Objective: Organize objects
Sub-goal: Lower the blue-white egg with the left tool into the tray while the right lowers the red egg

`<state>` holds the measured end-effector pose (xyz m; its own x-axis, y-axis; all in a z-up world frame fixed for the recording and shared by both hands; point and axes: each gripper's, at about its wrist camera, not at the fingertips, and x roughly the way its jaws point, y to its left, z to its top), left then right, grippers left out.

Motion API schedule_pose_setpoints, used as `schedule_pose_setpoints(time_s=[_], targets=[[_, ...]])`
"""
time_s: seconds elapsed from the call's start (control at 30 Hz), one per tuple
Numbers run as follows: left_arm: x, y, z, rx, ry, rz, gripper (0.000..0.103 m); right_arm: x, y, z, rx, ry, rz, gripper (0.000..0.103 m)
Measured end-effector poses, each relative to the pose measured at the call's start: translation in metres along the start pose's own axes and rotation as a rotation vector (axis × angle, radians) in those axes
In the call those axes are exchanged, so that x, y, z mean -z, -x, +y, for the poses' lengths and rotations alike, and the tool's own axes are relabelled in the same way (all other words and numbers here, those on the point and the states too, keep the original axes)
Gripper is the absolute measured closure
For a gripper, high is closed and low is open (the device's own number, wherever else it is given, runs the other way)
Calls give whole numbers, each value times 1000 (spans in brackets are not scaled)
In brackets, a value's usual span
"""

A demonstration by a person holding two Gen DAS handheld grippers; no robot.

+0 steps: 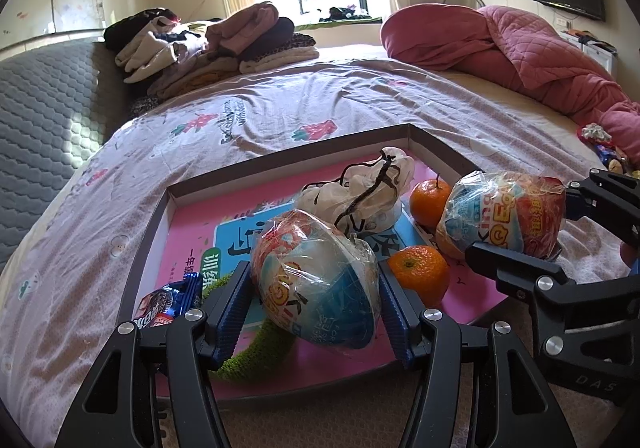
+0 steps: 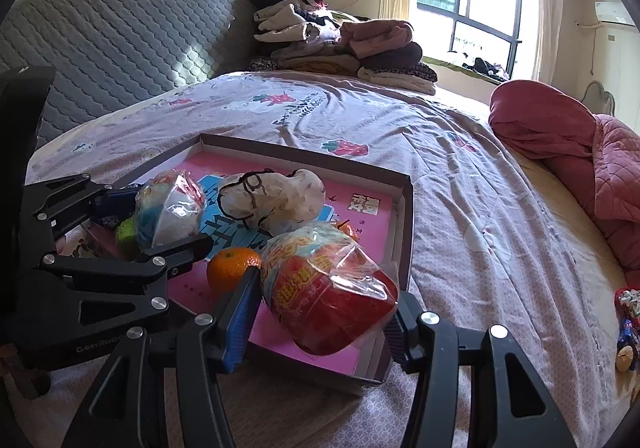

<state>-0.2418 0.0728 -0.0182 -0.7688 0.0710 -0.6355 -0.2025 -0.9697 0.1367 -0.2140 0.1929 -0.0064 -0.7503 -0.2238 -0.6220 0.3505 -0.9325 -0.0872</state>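
A shallow cardboard tray (image 1: 158, 215) with a pink printed bottom lies on the bed; it also shows in the right wrist view (image 2: 408, 215). My left gripper (image 1: 316, 288) is shut on a plastic-wrapped blue and red toy egg (image 1: 316, 280), held over the tray. My right gripper (image 2: 328, 308) is shut on a second wrapped egg (image 2: 328, 288), mostly red, over the tray's right part; it also shows in the left wrist view (image 1: 504, 211). In the tray lie two tangerines (image 1: 418, 274) (image 1: 430, 201), a white drawstring pouch (image 1: 360, 187), a biscuit packet (image 1: 168, 304) and a green fuzzy band (image 1: 256, 352).
The bed sheet (image 1: 280, 119) is mauve with strawberry prints. Folded clothes (image 1: 208, 43) are piled at the headboard end. A pink quilt (image 1: 520, 47) lies at the right. Small wrapped sweets (image 2: 628, 324) lie on the sheet to the right of the tray.
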Motion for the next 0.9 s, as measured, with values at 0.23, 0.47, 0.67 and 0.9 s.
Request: schedule_pose_setpoints(time_s=[0.23, 0.47, 0.67, 0.9], targets=[[2, -3, 0, -1, 2, 21, 41, 2, -1, 7, 1, 37, 4, 47], [4, -6, -1, -5, -1, 37, 40, 3, -3, 10, 35, 83, 22, 47], [5, -6, 0, 3, 12, 43, 40, 5, -5, 7, 44, 76, 35, 47], [7, -9, 9, 64, 74, 71, 40, 6, -5, -1, 25, 34, 41, 47]])
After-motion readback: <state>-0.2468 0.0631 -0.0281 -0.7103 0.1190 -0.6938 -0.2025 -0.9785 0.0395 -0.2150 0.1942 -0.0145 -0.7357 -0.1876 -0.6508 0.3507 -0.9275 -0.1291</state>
